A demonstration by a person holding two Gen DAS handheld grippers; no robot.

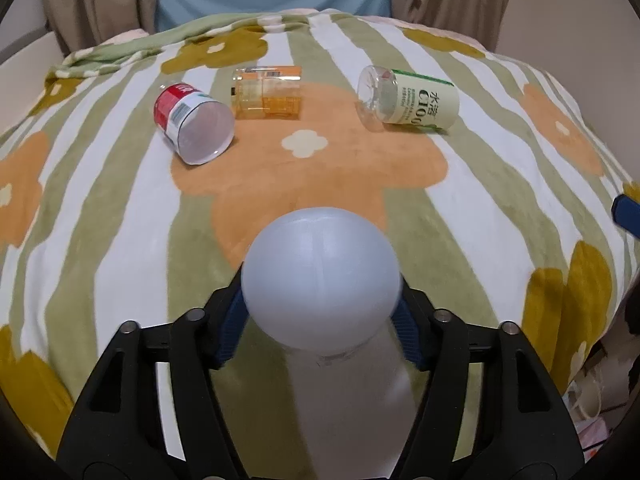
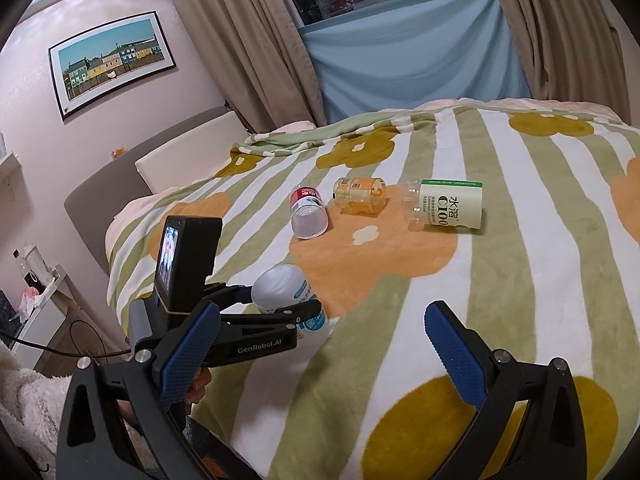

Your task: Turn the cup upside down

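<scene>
**Frosted cup clamped above the flowered blanket**

While the green-and-white striped fleece blanket with orange and mustard flowers (image 2: 400, 300) spreads widest, the black left gripper (image 1: 320, 300) clamps a frosted white plastic cup (image 1: 320, 280) near its front edge. Apart, the right gripper (image 2: 316, 344) gapes unloaded. Farther back lie a green-labelled cup (image 1: 416, 100), an orange-tinted cup (image 1: 268, 94) and a red-labelled cup (image 1: 192, 120), all on their sides.
</scene>
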